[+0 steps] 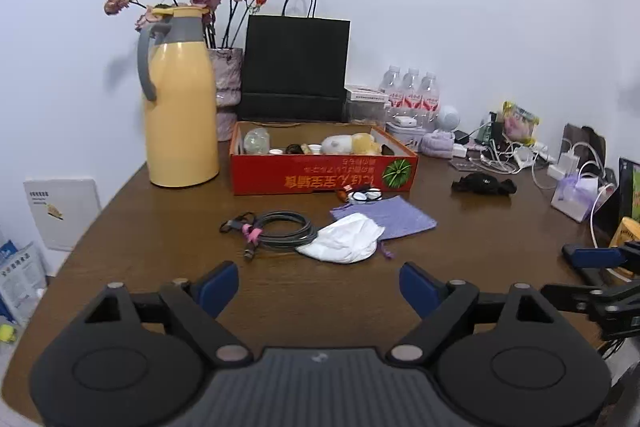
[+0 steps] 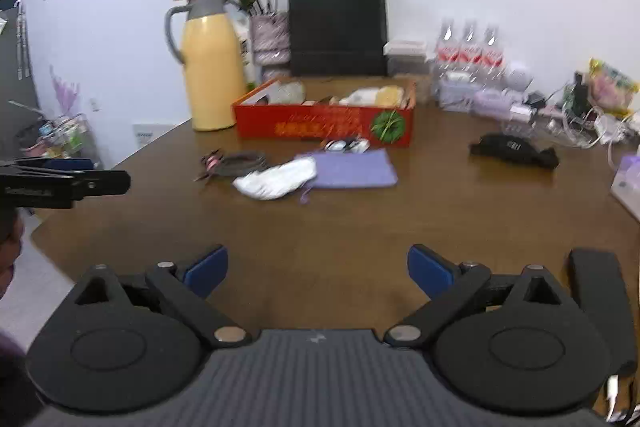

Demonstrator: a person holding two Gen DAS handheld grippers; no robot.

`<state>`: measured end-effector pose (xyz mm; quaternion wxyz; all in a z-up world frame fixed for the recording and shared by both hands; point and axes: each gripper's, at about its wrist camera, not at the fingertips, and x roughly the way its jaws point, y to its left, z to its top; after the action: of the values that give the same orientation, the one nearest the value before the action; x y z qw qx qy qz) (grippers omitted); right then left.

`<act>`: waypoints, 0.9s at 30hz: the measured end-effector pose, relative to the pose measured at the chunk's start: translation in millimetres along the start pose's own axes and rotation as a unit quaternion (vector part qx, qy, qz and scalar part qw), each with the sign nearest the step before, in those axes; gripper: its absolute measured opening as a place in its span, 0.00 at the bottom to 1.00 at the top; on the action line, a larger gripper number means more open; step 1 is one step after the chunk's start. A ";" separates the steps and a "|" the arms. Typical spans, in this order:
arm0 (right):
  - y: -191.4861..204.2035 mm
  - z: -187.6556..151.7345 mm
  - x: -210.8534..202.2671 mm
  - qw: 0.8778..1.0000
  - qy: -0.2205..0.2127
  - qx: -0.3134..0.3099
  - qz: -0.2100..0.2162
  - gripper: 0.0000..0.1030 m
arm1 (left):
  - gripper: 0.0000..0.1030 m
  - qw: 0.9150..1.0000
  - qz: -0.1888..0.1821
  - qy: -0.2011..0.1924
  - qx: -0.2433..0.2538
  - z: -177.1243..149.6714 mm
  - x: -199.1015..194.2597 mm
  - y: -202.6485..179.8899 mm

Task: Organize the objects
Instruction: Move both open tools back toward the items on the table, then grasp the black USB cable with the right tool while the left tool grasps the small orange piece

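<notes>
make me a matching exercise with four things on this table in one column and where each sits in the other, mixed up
Things:
1. tall yellow plastic thermos jug
2. coiled black cable with pink tie
3. crumpled white cloth
4. black paper shopping bag

Places:
A. partly lying on the flat purple fabric pouch
B. upright against the wall, behind the red cardboard box
C. standing left of the red box
D. flat on the brown wooden table, left of the white cloth

Pairs: 1-C, 2-D, 3-A, 4-B
</notes>
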<state>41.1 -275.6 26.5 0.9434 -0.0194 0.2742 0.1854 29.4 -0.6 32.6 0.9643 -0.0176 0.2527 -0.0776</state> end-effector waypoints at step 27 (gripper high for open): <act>-100.4 106.5 298.3 0.996 0.051 0.070 0.033 0.40 | 0.30 0.989 -0.097 0.108 -0.007 84.8 343.8 0.6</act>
<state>364.5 -253.1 -46.0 0.9206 0.0462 0.3348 0.1955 366.8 -55.0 -60.1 0.9192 -0.0403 0.3526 -0.1706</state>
